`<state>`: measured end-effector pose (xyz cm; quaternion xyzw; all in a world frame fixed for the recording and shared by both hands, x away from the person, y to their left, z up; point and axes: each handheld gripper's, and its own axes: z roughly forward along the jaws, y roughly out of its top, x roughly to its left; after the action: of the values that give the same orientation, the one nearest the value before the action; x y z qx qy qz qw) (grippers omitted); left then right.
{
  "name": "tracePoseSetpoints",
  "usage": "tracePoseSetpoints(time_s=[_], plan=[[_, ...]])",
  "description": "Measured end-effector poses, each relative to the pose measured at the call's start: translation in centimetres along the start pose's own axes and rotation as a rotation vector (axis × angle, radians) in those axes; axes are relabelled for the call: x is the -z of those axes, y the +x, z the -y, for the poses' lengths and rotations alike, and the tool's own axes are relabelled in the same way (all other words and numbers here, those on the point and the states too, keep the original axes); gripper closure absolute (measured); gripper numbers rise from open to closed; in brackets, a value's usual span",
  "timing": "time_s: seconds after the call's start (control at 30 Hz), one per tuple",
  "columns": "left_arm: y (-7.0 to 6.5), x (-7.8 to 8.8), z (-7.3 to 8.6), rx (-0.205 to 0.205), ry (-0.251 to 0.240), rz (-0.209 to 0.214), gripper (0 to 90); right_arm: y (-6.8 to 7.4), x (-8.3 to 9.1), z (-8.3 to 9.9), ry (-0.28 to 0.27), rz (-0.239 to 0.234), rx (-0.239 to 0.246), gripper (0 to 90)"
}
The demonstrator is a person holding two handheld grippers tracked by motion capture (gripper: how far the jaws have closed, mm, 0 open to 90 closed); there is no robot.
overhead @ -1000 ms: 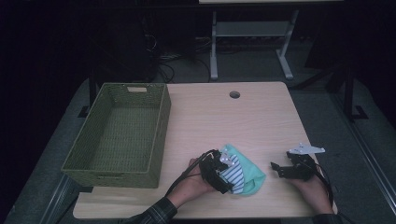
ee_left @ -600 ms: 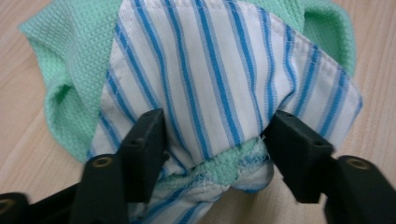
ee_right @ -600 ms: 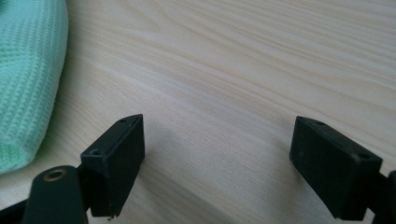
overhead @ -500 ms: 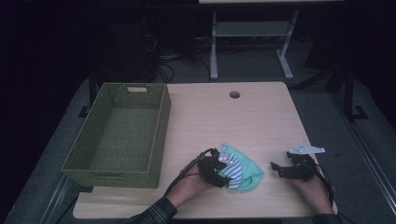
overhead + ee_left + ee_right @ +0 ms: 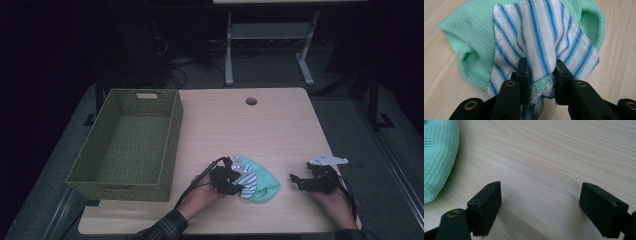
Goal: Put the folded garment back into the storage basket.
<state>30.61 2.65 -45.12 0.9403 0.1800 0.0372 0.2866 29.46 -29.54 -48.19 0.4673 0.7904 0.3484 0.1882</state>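
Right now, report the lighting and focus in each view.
High view: dim, room beyond the table nearly black. Left gripper view: bright, striped cloth sharp, left gripper slightly soft. Right gripper view: evenly lit, wood grain crisp, green cloth textured clearly.

Left gripper (image 5: 539, 75) low over the table, jaws just closing, pinched on a bunched fold of blue-striped white cloth (image 5: 541, 37). Right gripper (image 5: 540, 207) resting apart, jaws spread wide, nothing between.
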Motion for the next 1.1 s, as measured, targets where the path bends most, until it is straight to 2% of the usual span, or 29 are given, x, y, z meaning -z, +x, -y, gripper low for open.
tracePoseSetpoints(time_s=[0.1,0.17,0.23,0.3,0.33,0.7,0.77,1.1], plan=[[0.3,0.0,-0.1,0.001,0.004,0.020,71.1,0.0,0.0,0.0,0.000,0.000,-0.001,17.5],[0.9,0.1,-0.1,0.017,0.013,0.057,71.2,0.0,0.0,0.0,-0.001,0.000,0.001,17.5],[1.0,0.2,-0.2,0.026,0.010,0.069,71.3,0.0,0.0,0.0,0.000,0.000,0.000,17.5],[1.1,0.3,-0.3,0.018,0.017,0.069,71.4,0.0,0.0,0.0,-0.001,0.000,0.000,17.5],[1.0,0.5,-0.4,0.035,0.004,0.071,71.4,0.0,0.0,0.0,0.000,0.000,0.000,17.5],[1.3,2.3,-1.1,0.026,0.004,0.097,71.6,0.0,0.0,0.0,0.000,0.000,-0.001,17.3],[1.3,3.0,-1.4,0.017,0.007,0.099,71.6,0.0,0.0,0.0,-0.001,0.001,-0.001,17.2],[1.7,5.2,-2.1,0.020,0.005,0.100,71.5,0.0,0.0,0.0,0.001,0.004,-0.006,16.0]])
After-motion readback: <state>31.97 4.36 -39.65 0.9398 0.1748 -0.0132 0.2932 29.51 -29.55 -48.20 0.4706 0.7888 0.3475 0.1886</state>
